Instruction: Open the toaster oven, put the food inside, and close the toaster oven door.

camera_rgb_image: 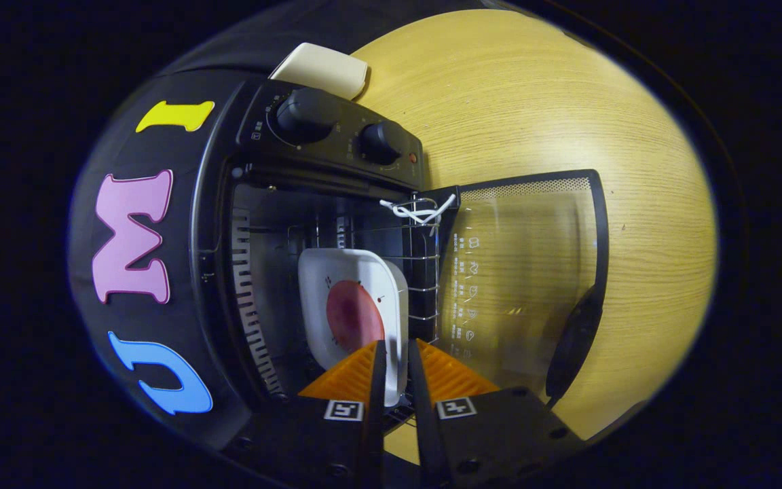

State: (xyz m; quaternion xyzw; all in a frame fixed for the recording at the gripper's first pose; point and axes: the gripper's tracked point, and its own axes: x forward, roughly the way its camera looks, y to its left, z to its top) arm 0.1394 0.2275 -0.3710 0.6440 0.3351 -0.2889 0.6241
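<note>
The black toaster oven [326, 139] stands open, and its glass door [520, 285] is folded down flat over the wooden table [533, 95]. Inside, a white square plate [354, 268] with a round dark-red piece of food [352, 316] rests on the wire rack [425, 272]. My gripper [396, 345] is at the oven mouth. Its orange fingers [357, 373] stand close together with the plate's near rim pinched between them.
The door's black handle [574, 346] lies at the door's outer edge, beside my fingers. A white tie [418, 212] is knotted on the rack's corner. Two knobs [309, 112] sit on the control panel. A cream-coloured flat object [323, 68] lies behind the oven.
</note>
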